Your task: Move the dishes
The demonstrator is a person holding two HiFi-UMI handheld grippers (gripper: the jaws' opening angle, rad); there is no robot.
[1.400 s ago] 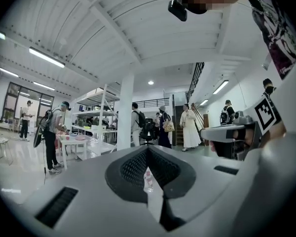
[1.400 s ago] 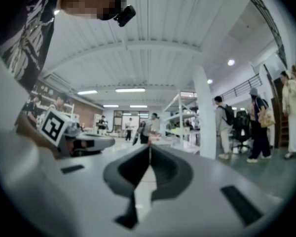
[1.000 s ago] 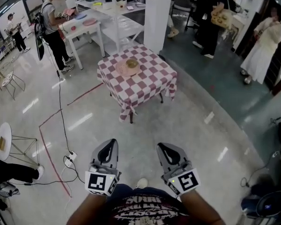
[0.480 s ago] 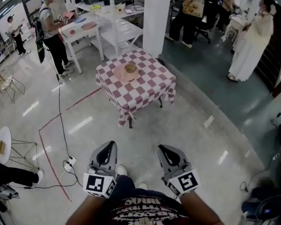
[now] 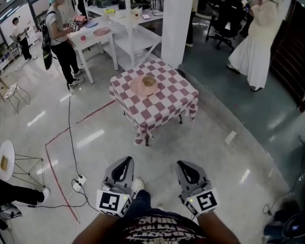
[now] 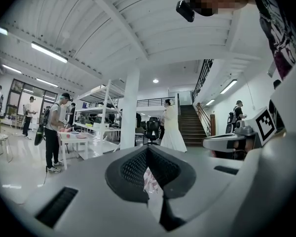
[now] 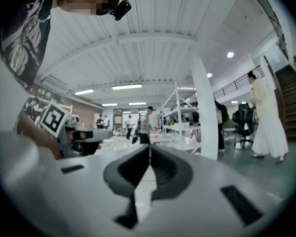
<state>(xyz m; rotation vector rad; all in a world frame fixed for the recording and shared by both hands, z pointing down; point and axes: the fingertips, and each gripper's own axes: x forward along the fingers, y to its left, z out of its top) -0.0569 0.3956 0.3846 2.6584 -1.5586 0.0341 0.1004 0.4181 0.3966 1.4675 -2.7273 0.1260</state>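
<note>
Floor [image 5: 218,151]: left tongs [image 5: 125,160], right tongs [image 5: 182,163] closed

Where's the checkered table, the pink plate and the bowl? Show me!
table [image 5: 169,103], head view, on the bare checked cloth on top.
plate [image 5: 136,89], head view, on its bare left part.
bowl [image 5: 148,80], head view, on its middle.

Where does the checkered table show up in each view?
Head view: the checkered table stands just above centre.
Left gripper view: low centre, a sliver of its cloth shows through the gap in the left hand-held gripper.
Right gripper view: not in it.
Shared landmark: the white pillar.
</note>
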